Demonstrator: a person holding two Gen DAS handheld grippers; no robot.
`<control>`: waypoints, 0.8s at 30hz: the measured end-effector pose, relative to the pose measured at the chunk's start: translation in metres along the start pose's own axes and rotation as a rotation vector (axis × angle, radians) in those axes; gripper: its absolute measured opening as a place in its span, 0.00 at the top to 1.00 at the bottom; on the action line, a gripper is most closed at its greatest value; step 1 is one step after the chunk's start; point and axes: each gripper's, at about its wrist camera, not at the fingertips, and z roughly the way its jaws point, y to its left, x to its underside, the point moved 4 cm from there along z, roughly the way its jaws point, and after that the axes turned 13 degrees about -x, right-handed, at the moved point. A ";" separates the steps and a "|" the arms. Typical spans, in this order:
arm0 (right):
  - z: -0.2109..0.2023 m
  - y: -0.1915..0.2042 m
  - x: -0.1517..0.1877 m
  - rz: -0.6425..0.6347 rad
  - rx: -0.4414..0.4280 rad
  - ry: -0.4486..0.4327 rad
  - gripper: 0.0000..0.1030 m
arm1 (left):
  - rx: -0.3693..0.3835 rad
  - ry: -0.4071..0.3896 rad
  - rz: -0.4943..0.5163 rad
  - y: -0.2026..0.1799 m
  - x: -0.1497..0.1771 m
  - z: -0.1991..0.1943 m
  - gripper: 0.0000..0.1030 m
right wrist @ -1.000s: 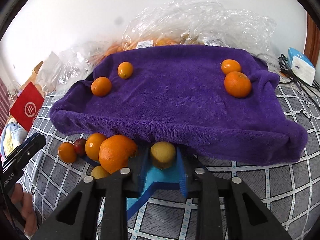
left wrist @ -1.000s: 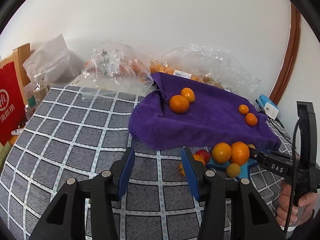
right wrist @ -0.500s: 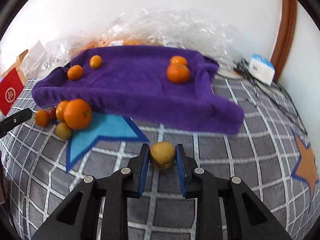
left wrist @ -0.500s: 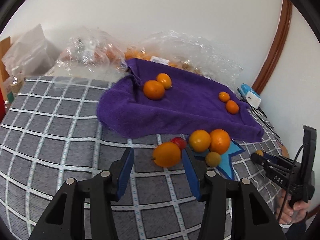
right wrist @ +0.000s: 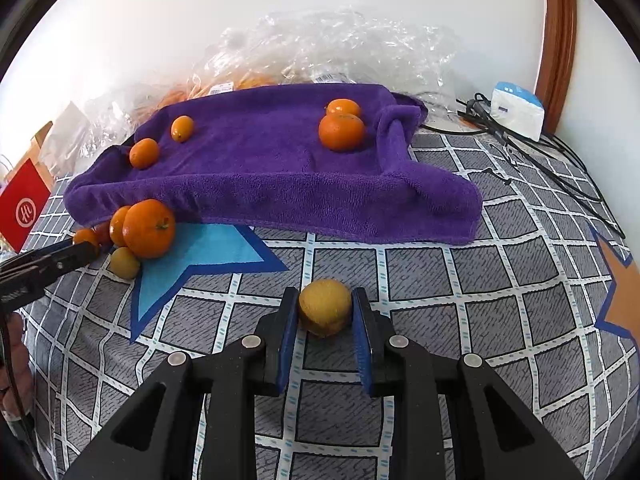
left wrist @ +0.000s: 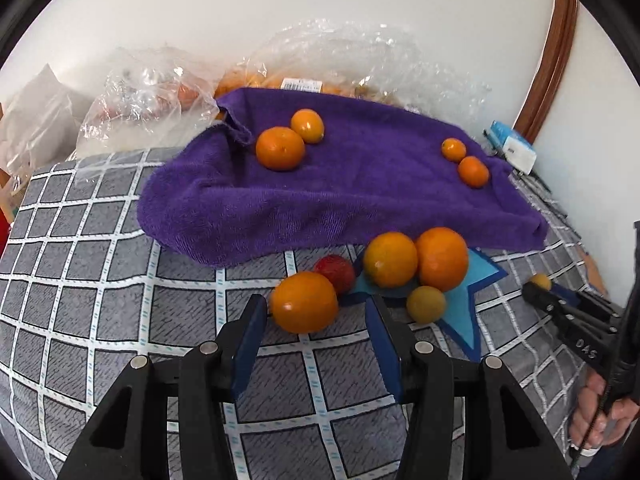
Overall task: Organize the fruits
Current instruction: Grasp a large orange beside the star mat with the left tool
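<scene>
My left gripper (left wrist: 316,316) is open, its jaws on either side of an orange (left wrist: 304,302) lying on the checked cloth. Behind it sit a red fruit (left wrist: 336,272), two oranges (left wrist: 390,259) and a small yellow fruit (left wrist: 426,304) on a blue star (left wrist: 468,300). My right gripper (right wrist: 325,312) is shut on a yellow fruit (right wrist: 325,307) low over the checked cloth; it also shows in the left wrist view (left wrist: 540,282). Several oranges lie on a purple towel (right wrist: 260,176).
Clear plastic bags (right wrist: 340,52) with fruit lie behind the towel by the wall. A white and blue box (right wrist: 518,114) and black cables (right wrist: 560,168) are at the right. A red bag (right wrist: 24,204) stands at the left. An orange star (right wrist: 620,292) is at the right edge.
My left gripper has moved forward, bringing the orange between its open jaws. My right gripper has carried the yellow fruit away from the pile, to the right of the blue star.
</scene>
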 end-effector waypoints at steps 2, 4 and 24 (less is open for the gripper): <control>0.000 0.000 0.000 -0.001 0.001 0.000 0.74 | -0.016 -0.012 0.006 -0.001 0.002 0.000 0.64; 0.000 0.000 0.000 0.001 -0.001 0.000 0.74 | -0.016 -0.006 0.011 -0.001 0.003 -0.001 0.69; 0.002 0.001 0.000 -0.006 -0.008 0.007 0.73 | 0.006 -0.017 0.015 0.000 0.023 -0.017 0.69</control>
